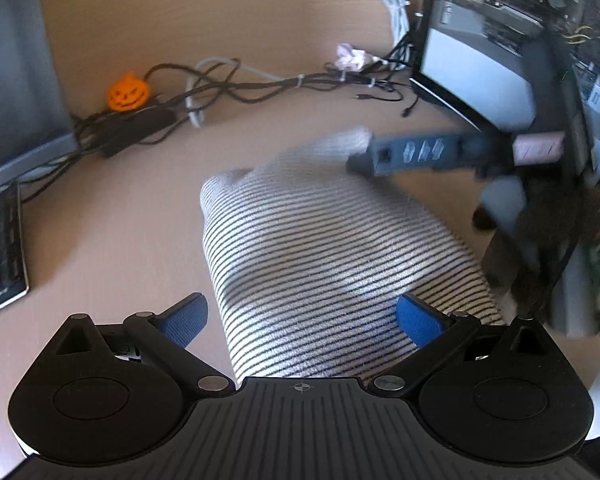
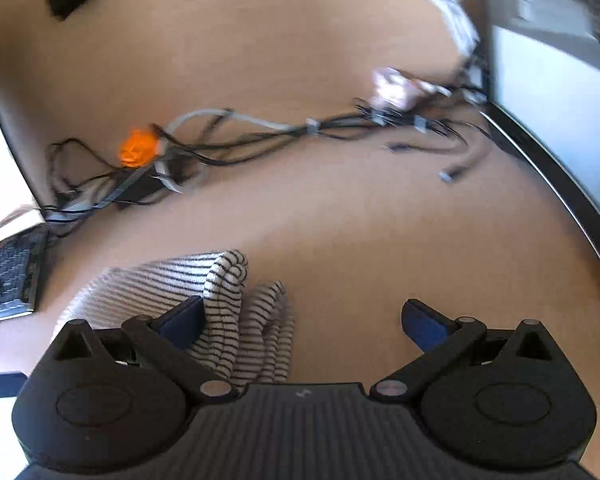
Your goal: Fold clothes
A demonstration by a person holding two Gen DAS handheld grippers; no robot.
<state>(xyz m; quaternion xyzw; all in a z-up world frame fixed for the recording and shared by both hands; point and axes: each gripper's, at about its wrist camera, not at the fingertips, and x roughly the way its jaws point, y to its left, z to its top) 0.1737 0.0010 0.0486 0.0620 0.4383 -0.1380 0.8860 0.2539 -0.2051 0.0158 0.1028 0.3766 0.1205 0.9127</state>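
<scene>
Garment: striped knit top folded on tabletop | left claw wide open, empty, above it | right claw wide open, empty, at bunched edge | advice: pinch edge squarely, smooth fold away from cables.

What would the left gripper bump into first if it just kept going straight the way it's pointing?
Most likely the striped garment, which already lies between the open left gripper fingers and stretches ahead. Beyond it is the other gripper, though depth is hard to judge.

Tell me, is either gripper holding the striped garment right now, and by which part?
Neither. The left gripper and right gripper are both open; the striped garment lies loose on the desk.
</scene>
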